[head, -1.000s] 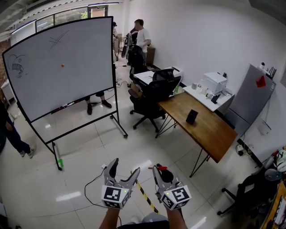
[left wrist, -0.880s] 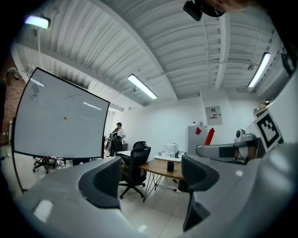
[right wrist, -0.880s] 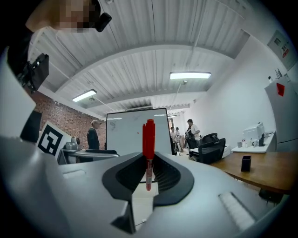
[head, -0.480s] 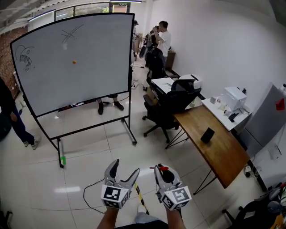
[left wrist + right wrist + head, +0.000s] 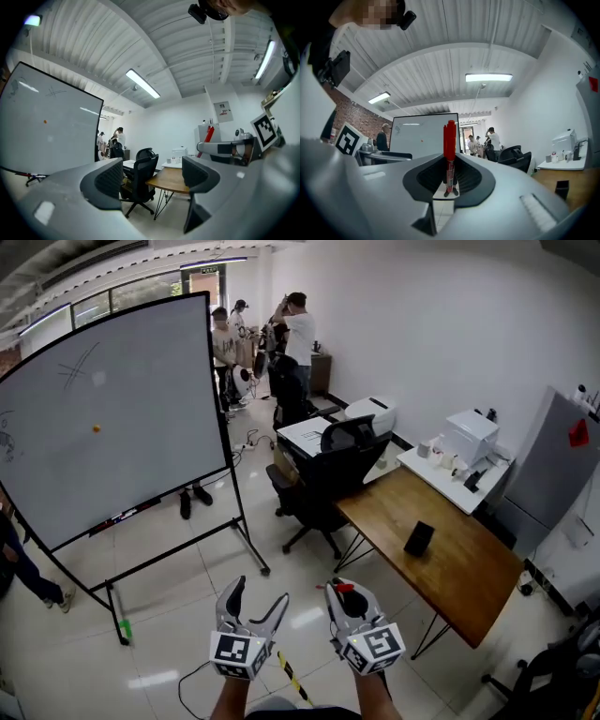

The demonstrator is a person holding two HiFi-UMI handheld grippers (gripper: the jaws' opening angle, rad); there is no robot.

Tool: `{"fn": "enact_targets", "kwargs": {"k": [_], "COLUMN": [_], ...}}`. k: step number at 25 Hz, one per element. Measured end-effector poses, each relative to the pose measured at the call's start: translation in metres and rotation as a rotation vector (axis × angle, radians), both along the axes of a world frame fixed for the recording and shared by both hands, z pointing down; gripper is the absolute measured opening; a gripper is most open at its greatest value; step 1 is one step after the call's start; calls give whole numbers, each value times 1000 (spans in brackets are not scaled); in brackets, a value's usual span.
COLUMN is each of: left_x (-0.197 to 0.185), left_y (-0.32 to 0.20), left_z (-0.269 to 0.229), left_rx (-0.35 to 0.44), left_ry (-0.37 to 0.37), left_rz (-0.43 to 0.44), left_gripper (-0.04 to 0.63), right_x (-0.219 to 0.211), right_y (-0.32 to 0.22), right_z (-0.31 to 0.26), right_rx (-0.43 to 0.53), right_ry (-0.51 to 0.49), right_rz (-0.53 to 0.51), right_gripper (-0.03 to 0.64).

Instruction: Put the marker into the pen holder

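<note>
Right hand-held gripper (image 5: 449, 165) clenches the red marker (image 5: 449, 140); left hand-held gripper (image 5: 150, 174) is released, empty. Jolts on the way to the table (image 5: 459, 554) could slip the marker.

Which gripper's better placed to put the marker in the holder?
The right gripper: shut on the red marker. The left gripper is open and empty, and the black holder on the wooden table lies to the right.

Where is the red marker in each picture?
Head view: low centre, the red marker pokes out of the right gripper.
Left gripper view: middle right, a slanted red stick.
Right gripper view: dead centre, upright, pinched between the jaws.
Shared landmark: the whiteboard.
</note>
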State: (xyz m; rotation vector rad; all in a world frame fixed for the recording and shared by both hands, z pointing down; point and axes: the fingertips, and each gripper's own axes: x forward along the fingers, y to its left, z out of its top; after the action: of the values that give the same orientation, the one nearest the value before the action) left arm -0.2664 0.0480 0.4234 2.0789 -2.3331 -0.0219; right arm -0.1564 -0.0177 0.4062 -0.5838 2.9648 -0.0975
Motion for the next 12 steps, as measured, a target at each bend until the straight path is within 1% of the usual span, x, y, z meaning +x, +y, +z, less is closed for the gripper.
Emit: {"fn": "enact_targets", "kwargs": {"k": [2, 5, 9, 12], "left_x": [7, 26, 60, 81], "left_y": [-31, -77, -137, -184], "left_z": [4, 14, 7, 15], "left_rx": [-18, -64, -53, -71], "left_ry": [-2, -20, -5, -22], "left_rz": [43, 143, 257, 361], "left_gripper": [396, 397, 396, 396], "right_x": [10, 33, 68, 89], "right_y": [-21, -52, -96, -127], "right_z": [0, 6, 10, 16], "right_rx": [-6, -24, -52, -59], "right_ry": [-1, 2, 8, 9], "right_rz": [36, 113, 229, 328], "right_gripper": [51, 51, 51, 51]}}
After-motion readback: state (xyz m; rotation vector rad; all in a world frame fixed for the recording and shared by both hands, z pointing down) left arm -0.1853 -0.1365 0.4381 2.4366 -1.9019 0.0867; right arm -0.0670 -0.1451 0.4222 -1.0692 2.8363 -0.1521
